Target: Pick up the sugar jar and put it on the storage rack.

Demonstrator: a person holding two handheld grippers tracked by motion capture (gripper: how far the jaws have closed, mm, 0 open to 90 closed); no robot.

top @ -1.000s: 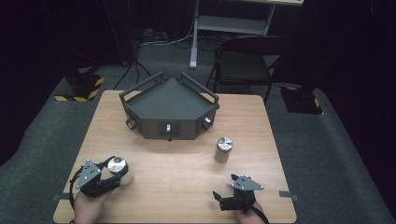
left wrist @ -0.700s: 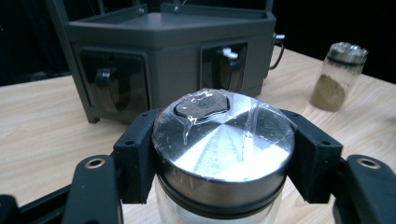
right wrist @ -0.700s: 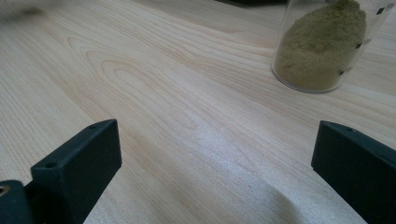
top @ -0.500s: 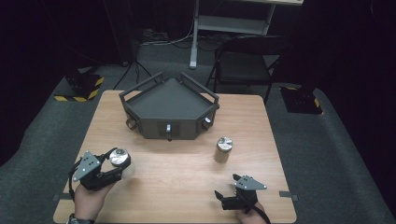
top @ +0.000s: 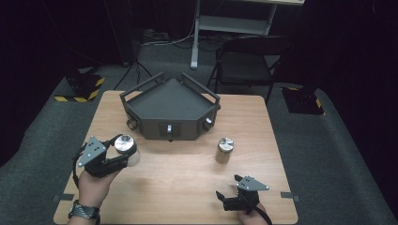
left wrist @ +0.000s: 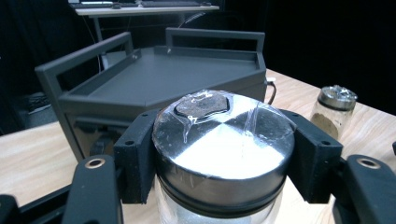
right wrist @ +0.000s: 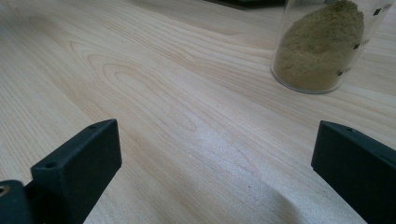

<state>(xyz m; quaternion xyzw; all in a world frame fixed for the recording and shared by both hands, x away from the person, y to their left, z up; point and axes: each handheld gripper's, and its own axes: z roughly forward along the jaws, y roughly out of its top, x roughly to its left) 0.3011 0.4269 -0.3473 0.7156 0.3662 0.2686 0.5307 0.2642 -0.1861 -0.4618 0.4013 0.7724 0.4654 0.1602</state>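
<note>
My left gripper [top: 123, 153] is shut on a glass jar with a shiny metal lid [top: 125, 144], held above the table's left side, in front of the dark angular tray [top: 170, 101]. In the left gripper view both pads [left wrist: 135, 158] press the jar's lid [left wrist: 224, 140] from either side, with the tray [left wrist: 159, 79] just behind. A second jar [top: 224, 150], holding tan powder, stands upright on the table right of centre, also seen as a jar [left wrist: 334, 109] and a jar [right wrist: 322, 46]. My right gripper [top: 228, 197] rests open near the front edge, nothing between its fingers [right wrist: 79, 168].
The wooden table [top: 183, 183] carries the tray at its back centre. A folding chair [top: 248, 61] and a metal stand [top: 202, 28] are behind the table. Yellow-black striped blocks [top: 80, 89] lie on the floor at left.
My left gripper has risen and moved away from me toward the tray, carrying the jar. The right gripper and the second jar have stayed put.
</note>
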